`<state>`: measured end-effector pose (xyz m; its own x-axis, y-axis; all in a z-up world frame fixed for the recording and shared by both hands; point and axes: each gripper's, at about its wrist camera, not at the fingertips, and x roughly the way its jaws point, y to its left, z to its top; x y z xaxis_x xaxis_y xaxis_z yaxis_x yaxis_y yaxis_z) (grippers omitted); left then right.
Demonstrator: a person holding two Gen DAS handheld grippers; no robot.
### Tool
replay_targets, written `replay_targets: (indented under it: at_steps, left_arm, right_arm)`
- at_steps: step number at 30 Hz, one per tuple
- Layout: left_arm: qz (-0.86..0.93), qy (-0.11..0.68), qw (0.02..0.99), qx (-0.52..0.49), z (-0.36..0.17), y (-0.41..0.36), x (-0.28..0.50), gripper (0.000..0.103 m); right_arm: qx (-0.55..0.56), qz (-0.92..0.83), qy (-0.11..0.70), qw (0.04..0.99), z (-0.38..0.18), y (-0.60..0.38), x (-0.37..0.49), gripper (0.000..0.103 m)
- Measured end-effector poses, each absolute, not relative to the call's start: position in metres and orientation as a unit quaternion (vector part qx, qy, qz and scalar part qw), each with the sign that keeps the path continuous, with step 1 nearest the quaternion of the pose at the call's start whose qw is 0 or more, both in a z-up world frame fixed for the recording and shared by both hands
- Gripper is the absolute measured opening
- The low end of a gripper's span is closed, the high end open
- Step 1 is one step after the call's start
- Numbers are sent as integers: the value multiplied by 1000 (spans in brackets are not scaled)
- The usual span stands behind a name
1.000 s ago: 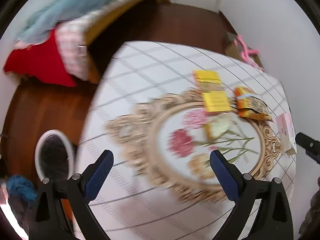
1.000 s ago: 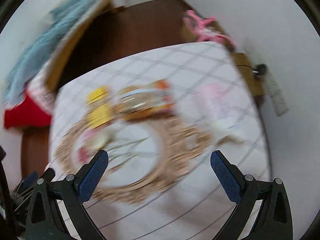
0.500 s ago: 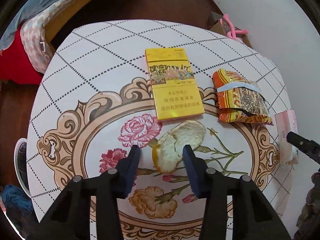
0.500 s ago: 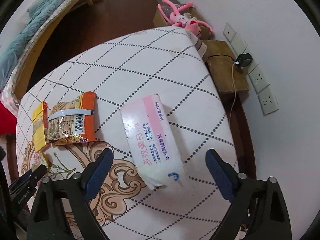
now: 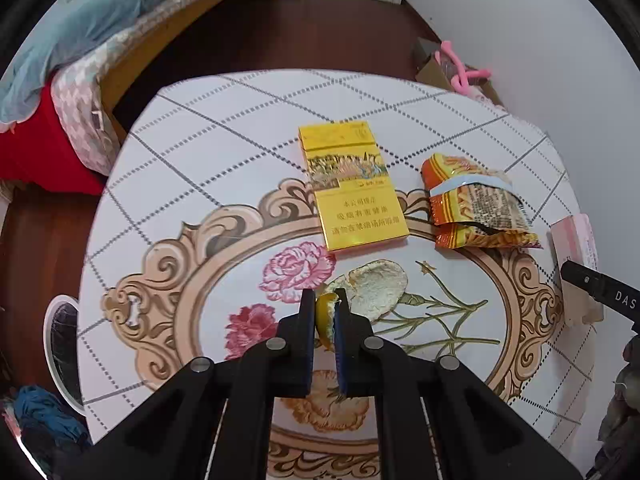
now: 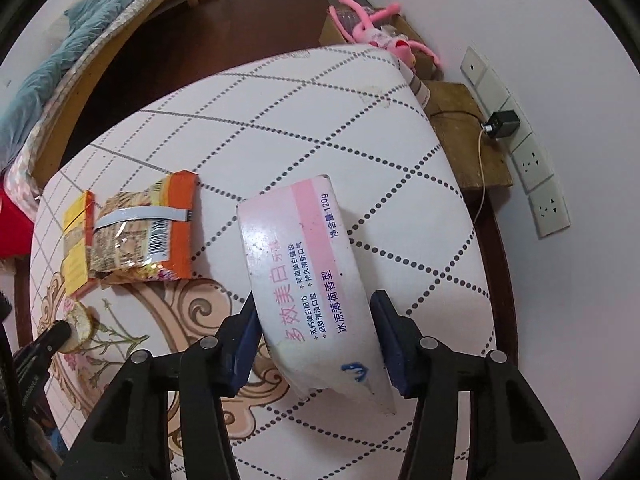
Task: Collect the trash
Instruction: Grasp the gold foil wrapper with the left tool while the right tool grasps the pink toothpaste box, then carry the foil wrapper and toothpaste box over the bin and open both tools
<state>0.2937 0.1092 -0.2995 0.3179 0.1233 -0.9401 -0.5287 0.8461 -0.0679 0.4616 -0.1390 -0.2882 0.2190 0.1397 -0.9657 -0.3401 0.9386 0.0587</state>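
Observation:
On the round patterned table (image 5: pixel 224 152) lie a yellow cigarette pack (image 5: pixel 352 188), an orange snack wrapper (image 5: pixel 476 208) and a piece of orange peel (image 5: pixel 378 286). My left gripper (image 5: pixel 325 294) points steeply down and is shut on the near edge of the peel. A white and pink toothpaste box (image 6: pixel 300 256) lies near the table's right edge. My right gripper (image 6: pixel 315 298) straddles its near half; its jaws are closing, and both blue pads (image 6: pixel 244 336) touch the box's long sides. The wrapper (image 6: pixel 140 228) and the peel (image 6: pixel 80 326) also show in the right wrist view.
A bed (image 5: pixel 100 28) with a teal blanket stands beyond the table at the left. On the floor at the left is a white bin (image 5: pixel 62 344) with a dark liner. A pink plush toy (image 6: pixel 372 28), a wooden stool (image 6: pixel 468 140) and wall sockets (image 6: pixel 536 168) lie to the right.
Both grippers came down close to the table. The left one went from wide open to shut on the peel. The right one narrowed from wide open onto the sides of the toothpaste box.

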Motion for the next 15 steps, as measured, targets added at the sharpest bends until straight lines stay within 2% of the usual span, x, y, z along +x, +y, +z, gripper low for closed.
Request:
replay_targets:
  at_steps: [15]
  left_arm:
    - [224, 479, 832, -167, -219, 116, 216, 5]
  right_arm:
    - [-45, 247, 559, 790, -219, -121, 385, 55]
